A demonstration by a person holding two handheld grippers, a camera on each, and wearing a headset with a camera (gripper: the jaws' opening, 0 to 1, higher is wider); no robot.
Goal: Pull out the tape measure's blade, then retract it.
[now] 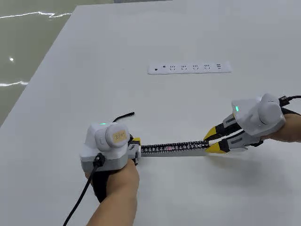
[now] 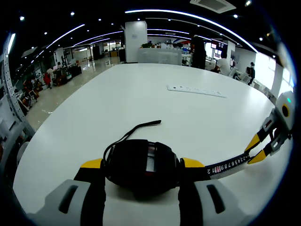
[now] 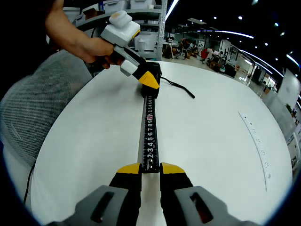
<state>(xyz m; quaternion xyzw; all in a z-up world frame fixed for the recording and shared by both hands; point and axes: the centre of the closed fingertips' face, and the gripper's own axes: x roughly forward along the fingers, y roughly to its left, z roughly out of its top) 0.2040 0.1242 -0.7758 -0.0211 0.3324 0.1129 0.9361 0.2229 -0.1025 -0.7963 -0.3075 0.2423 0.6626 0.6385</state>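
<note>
My left gripper (image 2: 142, 164) is shut on the black tape measure case (image 2: 141, 165), which rests on the white table with its wrist strap (image 2: 136, 129) lying behind it. The black blade (image 1: 173, 148) with white numbers runs out of the case to the right, low over the table. My right gripper (image 3: 150, 168) is shut on the blade's end (image 3: 150, 164). In the head view the left gripper (image 1: 135, 149) sits at lower left and the right gripper (image 1: 212, 141) at right. From the right gripper view the case (image 3: 151, 80) lies at the far end of the blade (image 3: 150, 132).
A white power strip (image 1: 189, 68) lies flat on the table beyond the grippers. The table's left edge (image 1: 33, 75) drops to a shiny floor. A grey mesh chair back (image 3: 42, 113) stands beside the table in the right gripper view. People stand far off across the room.
</note>
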